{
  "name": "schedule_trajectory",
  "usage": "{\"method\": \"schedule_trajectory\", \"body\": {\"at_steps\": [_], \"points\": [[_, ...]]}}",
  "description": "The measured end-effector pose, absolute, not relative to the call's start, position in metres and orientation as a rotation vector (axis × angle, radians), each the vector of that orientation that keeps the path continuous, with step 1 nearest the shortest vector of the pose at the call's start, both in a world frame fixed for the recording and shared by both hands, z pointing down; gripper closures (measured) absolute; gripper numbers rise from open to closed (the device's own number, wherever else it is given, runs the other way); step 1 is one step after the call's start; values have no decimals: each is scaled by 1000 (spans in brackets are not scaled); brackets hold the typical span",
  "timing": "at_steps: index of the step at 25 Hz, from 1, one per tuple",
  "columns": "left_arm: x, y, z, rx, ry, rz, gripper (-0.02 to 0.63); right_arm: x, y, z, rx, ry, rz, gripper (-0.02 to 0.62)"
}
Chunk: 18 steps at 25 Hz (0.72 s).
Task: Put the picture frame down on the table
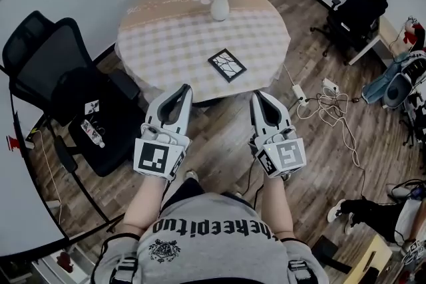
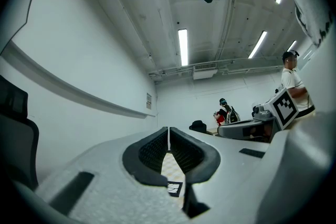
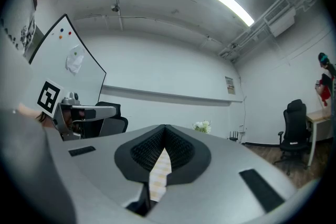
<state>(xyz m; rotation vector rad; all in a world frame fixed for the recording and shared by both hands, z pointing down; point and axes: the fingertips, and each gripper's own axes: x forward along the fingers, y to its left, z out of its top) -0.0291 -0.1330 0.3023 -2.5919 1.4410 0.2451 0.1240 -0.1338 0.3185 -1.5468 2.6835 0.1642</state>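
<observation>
Wood-floored room, round checked table (vase at the back). Short of it hover the left claw and right claw, each pressed together, empty. Nearer its front edge the picture frame lies flat: placing looks done, and no further move seems needed.

The room is an office-like workspace. It has black office chairs near a cloth-covered round table, a whiteboard, ceiling strip lights, and a power strip on the wood flooring.
</observation>
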Motion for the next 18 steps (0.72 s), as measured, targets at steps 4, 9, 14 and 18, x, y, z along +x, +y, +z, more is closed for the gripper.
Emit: {"method": "schedule_trajectory", "body": {"at_steps": [4,9,14,18], "points": [[-12,-116,297,-2571,1464,250,580,133,-118,313,-1492,2720,188,589],[14,-91,296,-2560,1491,252,580,153,-93,312,-1457,2749,199,589],[36,-70,297,-2548,1525,242,581,174,-74,314,-1429,2762,194,589],[51,-56,300,-2542,1539,234,580,186,-60,315,-1396,2767,179,589]]}}
